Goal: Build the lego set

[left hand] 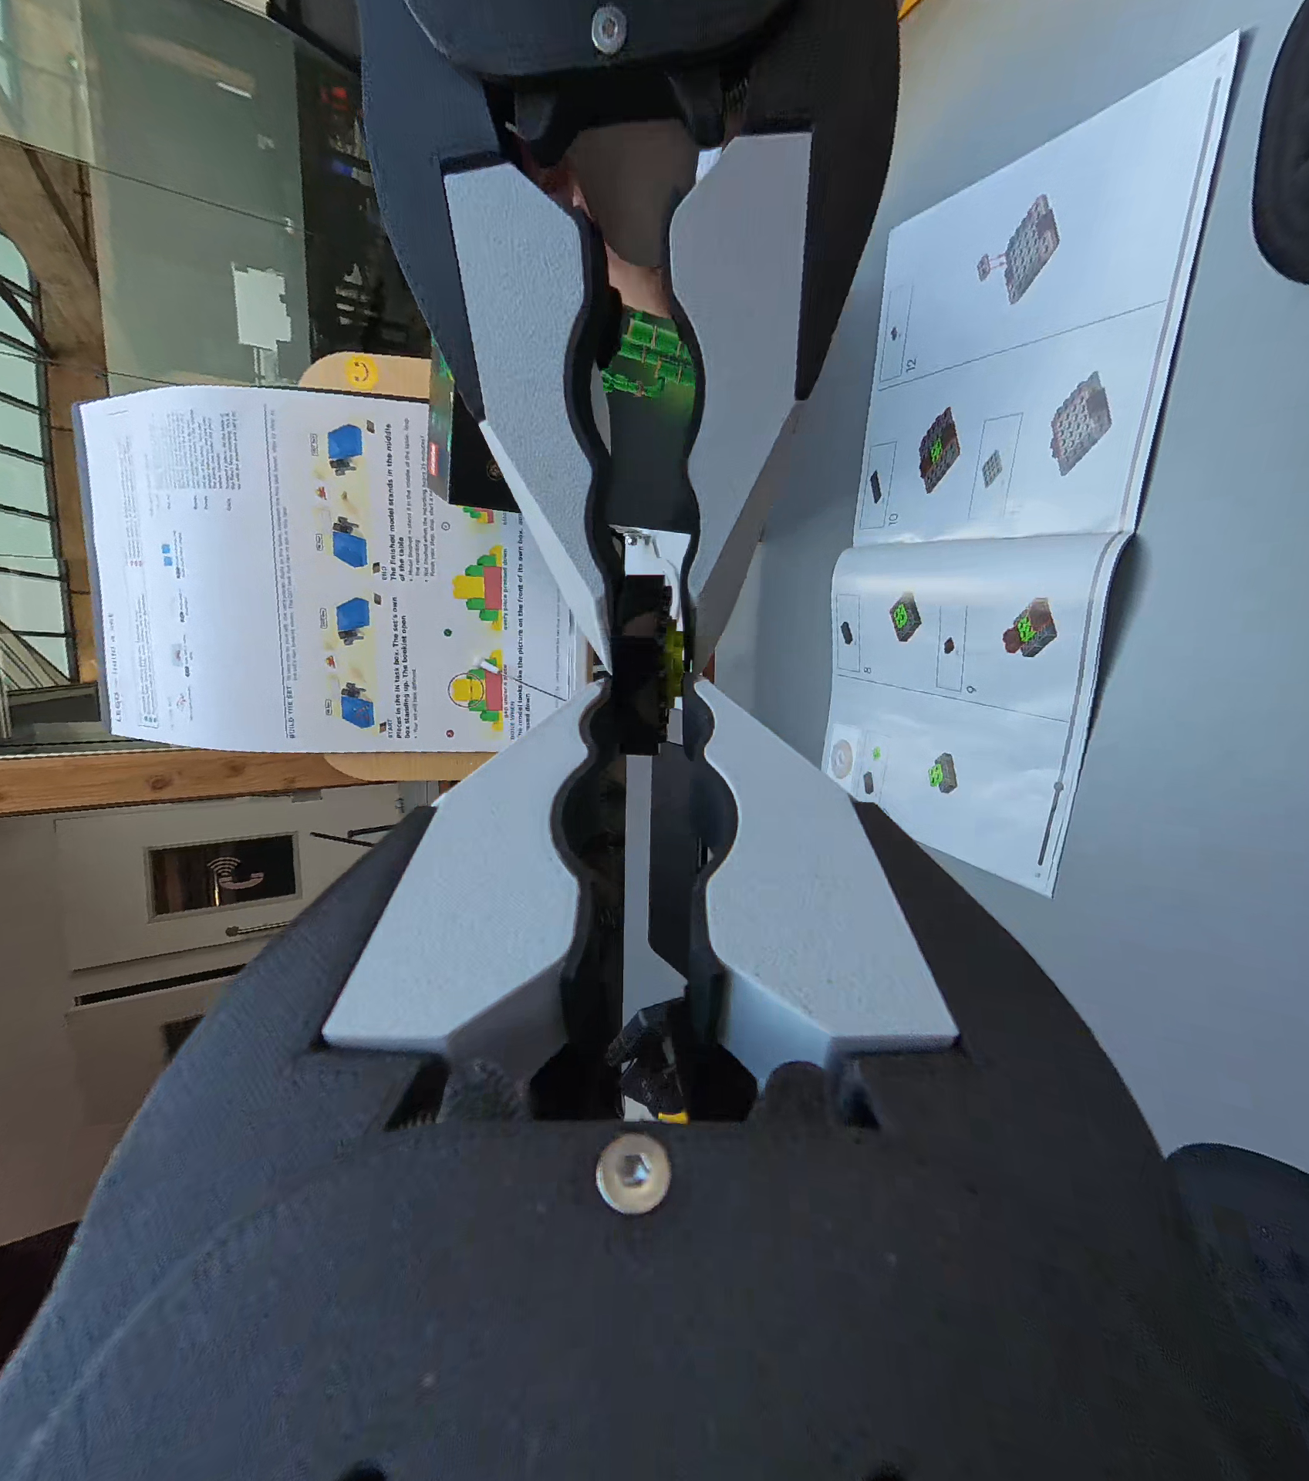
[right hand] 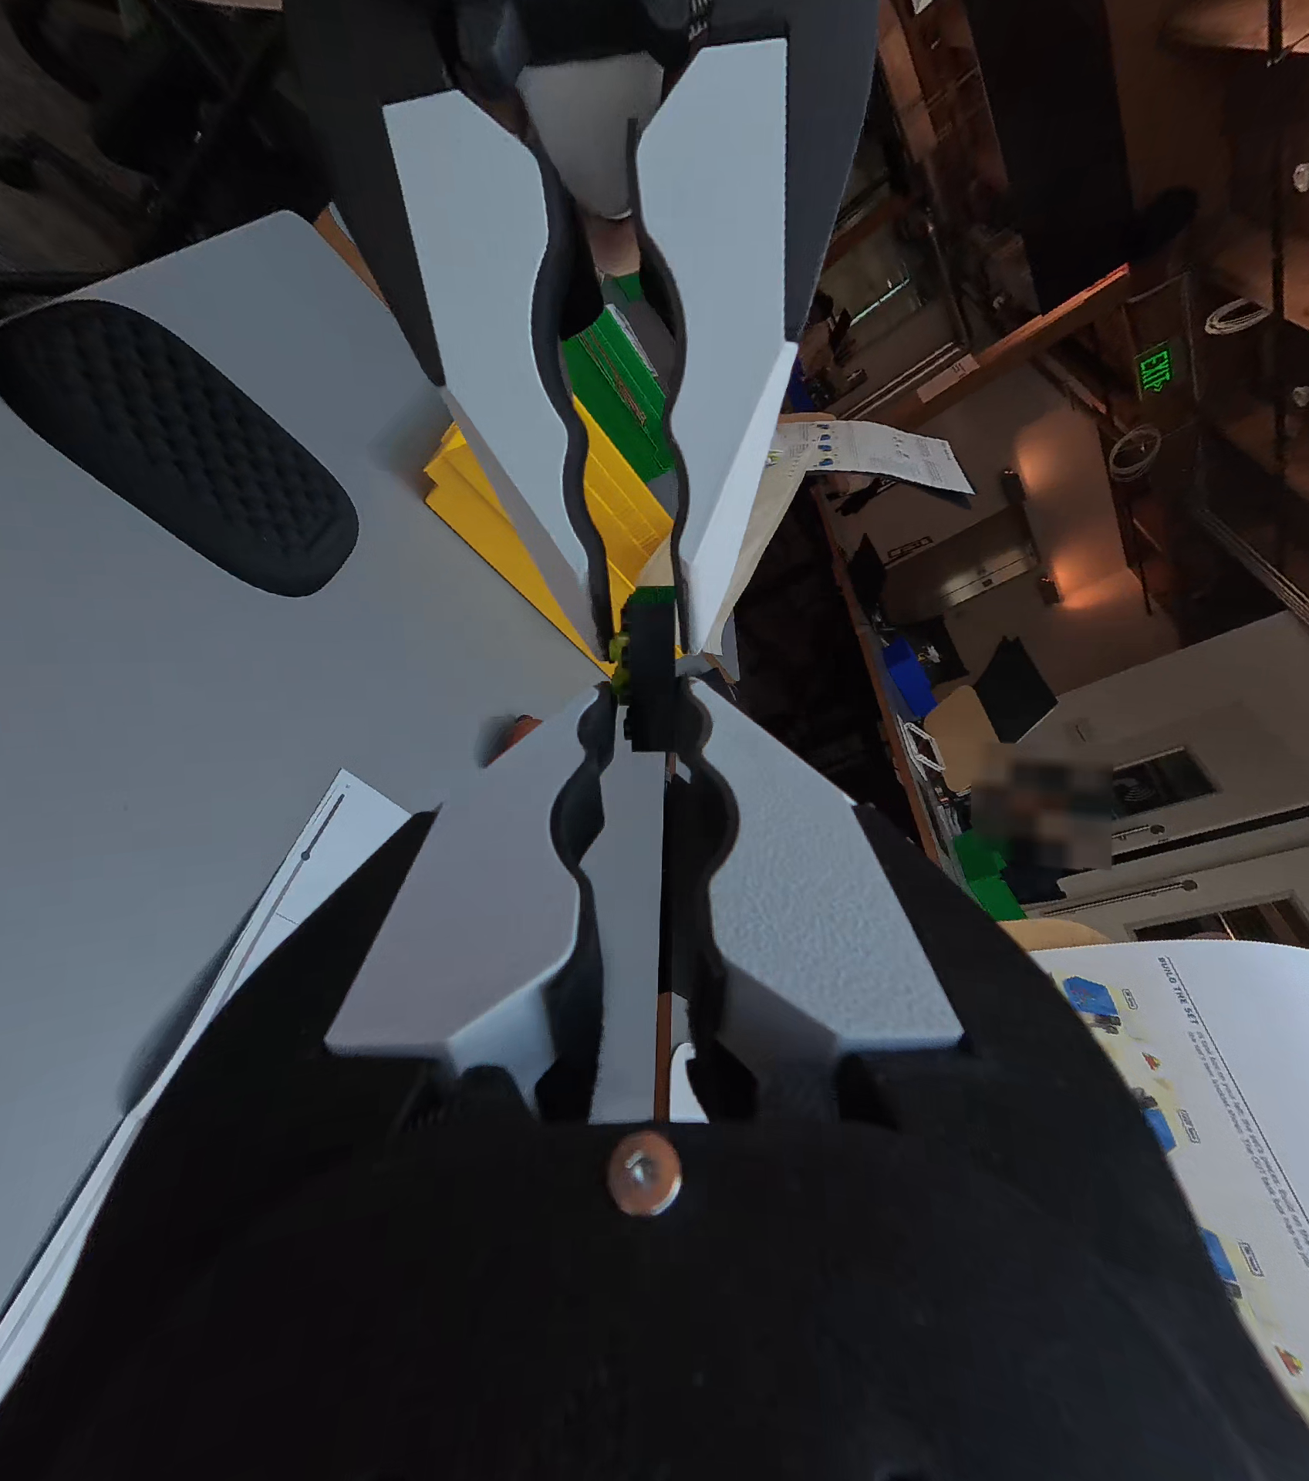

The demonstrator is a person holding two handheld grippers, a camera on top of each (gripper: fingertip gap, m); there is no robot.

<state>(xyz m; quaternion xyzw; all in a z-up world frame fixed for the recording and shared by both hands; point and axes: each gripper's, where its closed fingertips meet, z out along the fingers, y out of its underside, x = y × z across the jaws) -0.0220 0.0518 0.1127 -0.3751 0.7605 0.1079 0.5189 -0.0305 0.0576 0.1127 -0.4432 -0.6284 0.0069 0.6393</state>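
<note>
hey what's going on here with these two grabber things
A person is building a small lego set with a handheld tool in each hand. The left tool and the right tool meet tip to tip, both pinched on the same small black lego assembly with a lime-green piece, held up above the grey table. The open instruction booklet lies on the table beside them, and a printed instruction sheet stands behind.
</note>
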